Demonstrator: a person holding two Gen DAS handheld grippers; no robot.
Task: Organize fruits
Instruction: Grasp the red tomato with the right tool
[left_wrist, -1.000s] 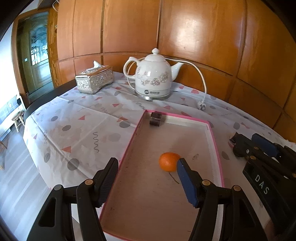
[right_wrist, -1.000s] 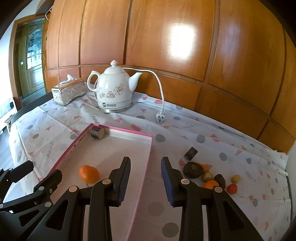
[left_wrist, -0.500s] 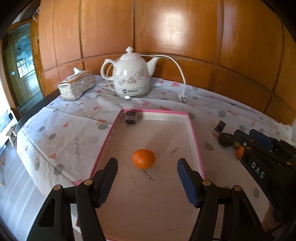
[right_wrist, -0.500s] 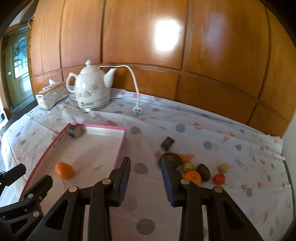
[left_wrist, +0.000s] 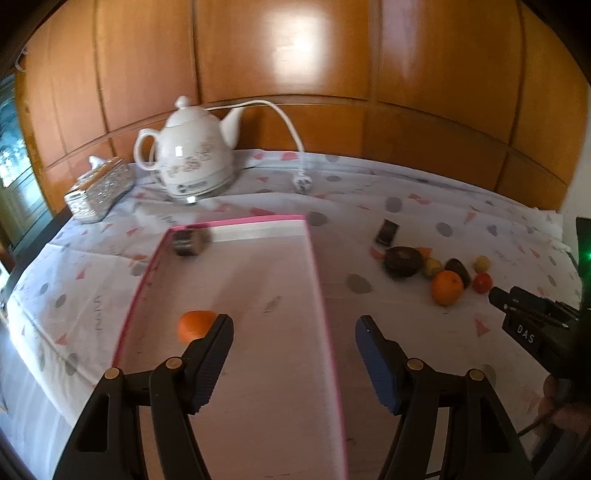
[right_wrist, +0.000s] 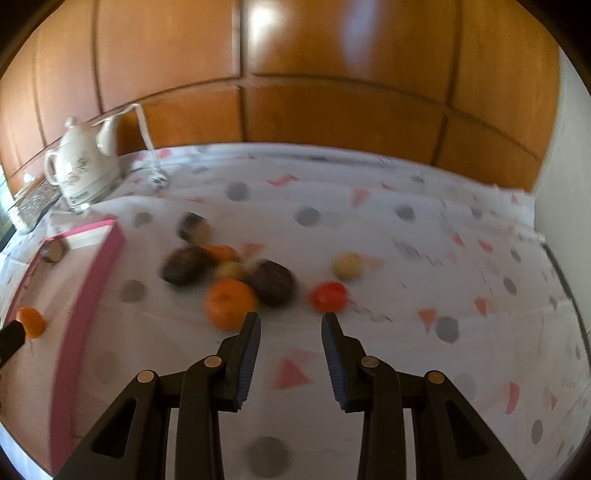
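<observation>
A pink-rimmed tray (left_wrist: 317, 280) lies on the table with one orange (left_wrist: 194, 325) and a small dark round thing (left_wrist: 188, 242) inside. My left gripper (left_wrist: 293, 332) is open and empty above the tray's right rim. A cluster of fruit lies right of the tray: an orange (right_wrist: 229, 303), two dark fruits (right_wrist: 275, 282) (right_wrist: 184, 265), a red one (right_wrist: 328, 297), a pale one (right_wrist: 348, 266). My right gripper (right_wrist: 290, 325) is open and empty, just in front of the cluster, between the orange and the red fruit. It also shows in the left wrist view (left_wrist: 496, 295).
A white electric kettle (left_wrist: 192, 162) with its cord and plug (left_wrist: 303, 181) stands at the back. A silver tissue box (left_wrist: 98, 188) is at the back left. A small dark packet (left_wrist: 387, 232) lies behind the fruit. A wood-panelled wall runs behind the table.
Both grippers have swung right. The right one has closed in on the fruit cluster and its jaws stand wider. The tray orange has slid to the left in both views.
</observation>
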